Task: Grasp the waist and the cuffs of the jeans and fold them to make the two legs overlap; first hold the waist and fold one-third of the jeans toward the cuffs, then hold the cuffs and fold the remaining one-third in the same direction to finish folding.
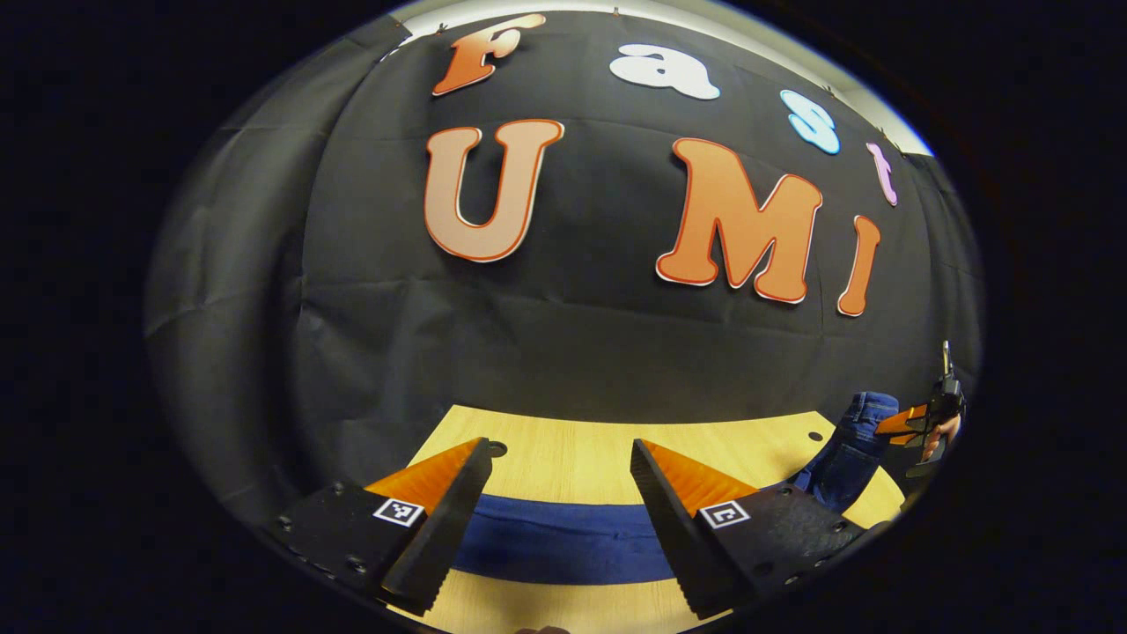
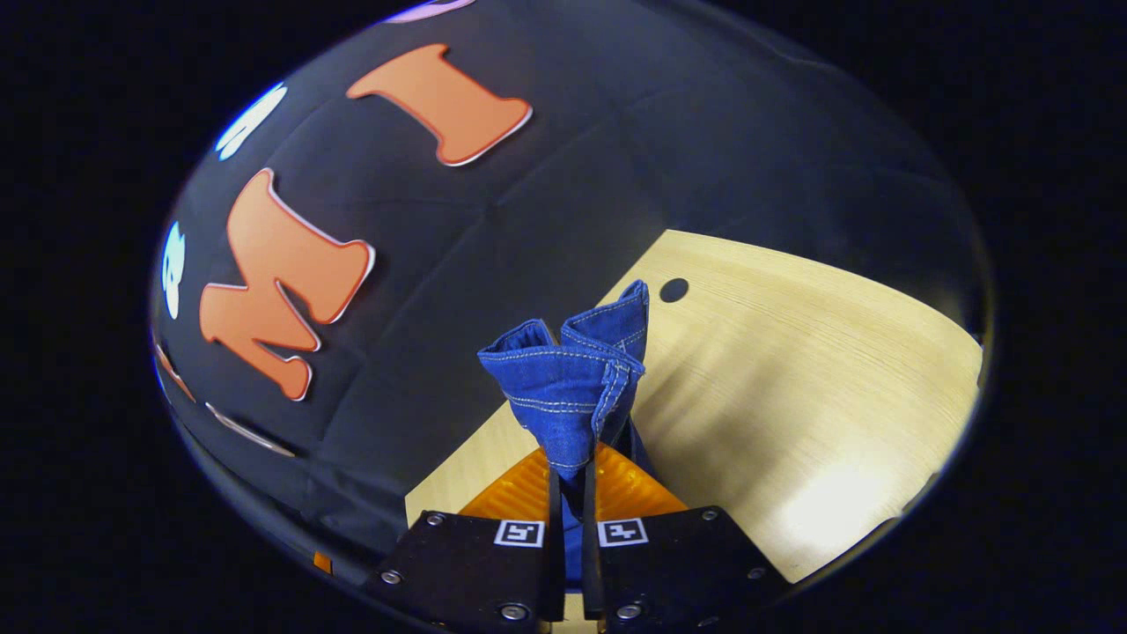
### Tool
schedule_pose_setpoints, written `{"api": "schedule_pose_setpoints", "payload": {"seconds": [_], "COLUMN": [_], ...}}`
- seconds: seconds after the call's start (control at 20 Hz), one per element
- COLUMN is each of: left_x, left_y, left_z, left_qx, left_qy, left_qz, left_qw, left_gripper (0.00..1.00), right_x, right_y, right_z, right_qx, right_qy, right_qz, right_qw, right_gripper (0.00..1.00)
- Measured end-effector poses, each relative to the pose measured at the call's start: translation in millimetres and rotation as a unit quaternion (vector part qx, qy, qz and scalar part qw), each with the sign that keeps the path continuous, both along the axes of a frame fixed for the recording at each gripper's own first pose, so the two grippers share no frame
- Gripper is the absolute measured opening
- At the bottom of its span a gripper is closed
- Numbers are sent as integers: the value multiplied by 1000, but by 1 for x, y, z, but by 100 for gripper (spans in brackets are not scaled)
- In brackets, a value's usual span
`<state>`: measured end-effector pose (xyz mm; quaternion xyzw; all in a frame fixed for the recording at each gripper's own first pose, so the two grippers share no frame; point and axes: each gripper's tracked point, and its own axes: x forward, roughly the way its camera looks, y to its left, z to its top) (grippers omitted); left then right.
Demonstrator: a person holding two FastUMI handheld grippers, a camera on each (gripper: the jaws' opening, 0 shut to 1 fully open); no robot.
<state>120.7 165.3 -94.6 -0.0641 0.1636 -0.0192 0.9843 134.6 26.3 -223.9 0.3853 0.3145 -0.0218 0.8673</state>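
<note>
Jeans (image 1: 563,546) are lying flat across the table (image 1: 563,445) in the left gripper view, passing between the left tongs (image 1: 555,506), which are standing wide apart and gripping nothing. Farther right in that view, one end is rising toward the right tongs (image 1: 911,425). In the right gripper view, the right tongs (image 2: 572,493) are clamping together on the bunched hemmed cuffs (image 2: 572,370), lifting them off the table. Risk: with one end unheld, denim is likely dragging or skewing, misaligning the fold; a shallow pinch may be letting one cuff layer slip.

Jeans (image 2: 572,379) are stitched denim cloth; table (image 2: 792,370) is smooth pale wood grain with slight sheen.
</note>
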Motion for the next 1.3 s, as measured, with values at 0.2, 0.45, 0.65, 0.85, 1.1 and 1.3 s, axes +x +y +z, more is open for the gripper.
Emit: {"api": "schedule_pose_setpoints", "payload": {"seconds": [0.2,0.45,0.65,0.85,1.1,1.3], "left_x": [-11,-27,-36,-46,-54,-55], "left_y": [25,61,87,113,128,132], "left_z": [-6,-20,-31,-46,-78,-104], "left_qx": [-7,-7,-10,-16,-33,-49], "left_qy": [4,17,28,44,84,113], "left_qz": [16,37,55,74,86,88], "left_qw": [1000,999,998,996,992,988], "left_gripper": [97,98,97,97,98,98], "right_x": [7,-2,-7,-22,-53,-57], "right_y": [50,122,185,234,281,318], "right_z": [7,7,-6,-23,-41,1], "right_qx": [-3,-14,-38,-90,-112,-44], "right_qy": [-10,-13,-8,1,17,-49], "right_qz": [38,96,139,183,256,277], "right_qw": [999,995,990,979,960,959], "right_gripper": [8,8,8,8,12,55]}}
